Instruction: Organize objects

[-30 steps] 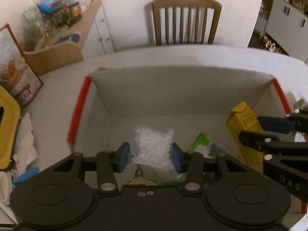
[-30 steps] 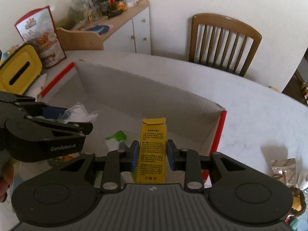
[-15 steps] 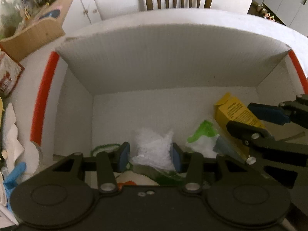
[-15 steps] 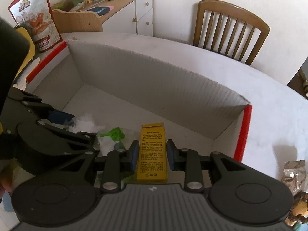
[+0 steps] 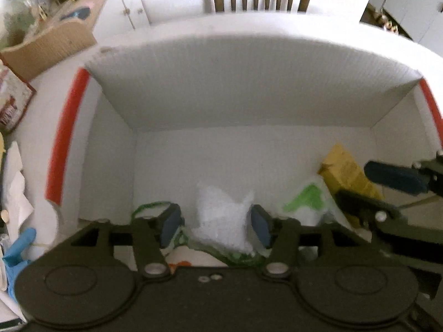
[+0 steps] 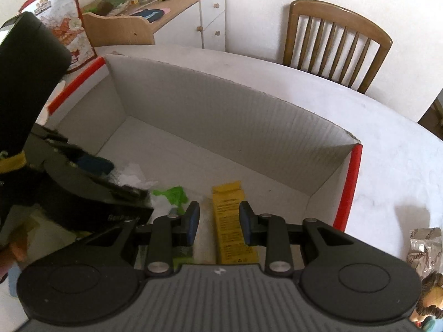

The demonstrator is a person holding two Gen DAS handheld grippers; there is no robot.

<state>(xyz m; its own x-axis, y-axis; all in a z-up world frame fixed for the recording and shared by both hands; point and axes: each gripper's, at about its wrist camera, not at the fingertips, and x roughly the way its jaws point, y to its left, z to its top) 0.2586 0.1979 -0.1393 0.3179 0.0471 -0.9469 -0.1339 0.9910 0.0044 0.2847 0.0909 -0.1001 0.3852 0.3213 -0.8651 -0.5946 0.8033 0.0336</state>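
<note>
Along the left edge of the left wrist view lie crumpled white paper [image 5: 15, 193] and a blue plastic piece [image 5: 19, 244] on the white table [image 6: 387, 127], and a printed snack bag [image 6: 65, 25] stands just past the box's left end. The white cardboard box [image 5: 249, 83] with red-trimmed ends [image 5: 66, 135] fills the middle of both views. The left gripper [image 5: 216, 222] hangs low inside it at the near wall, its jaws having just been opening; the blue pads [image 5: 169, 224] now stand clear of the clear crinkled bag [image 5: 224, 218] between them, which rests on other packets at the bottom. Just to the right lies a white and green packet [image 5: 307, 202], wedged between the two tools. Further right the right gripper [image 6: 218, 222] also reaches into the box, its jaws parted around the yellow carton [image 6: 231, 221], with a clear gap at the left pad; whether the right pad touches the carton cannot be told. The carton leans with its foot on the box floor. Beyond the box stand a wooden chair [image 6: 335, 33] and a cluttered sideboard [image 6: 177, 2]. A crumpled silver wrapper [image 6: 423, 246] lies on the table at far right.
</note>
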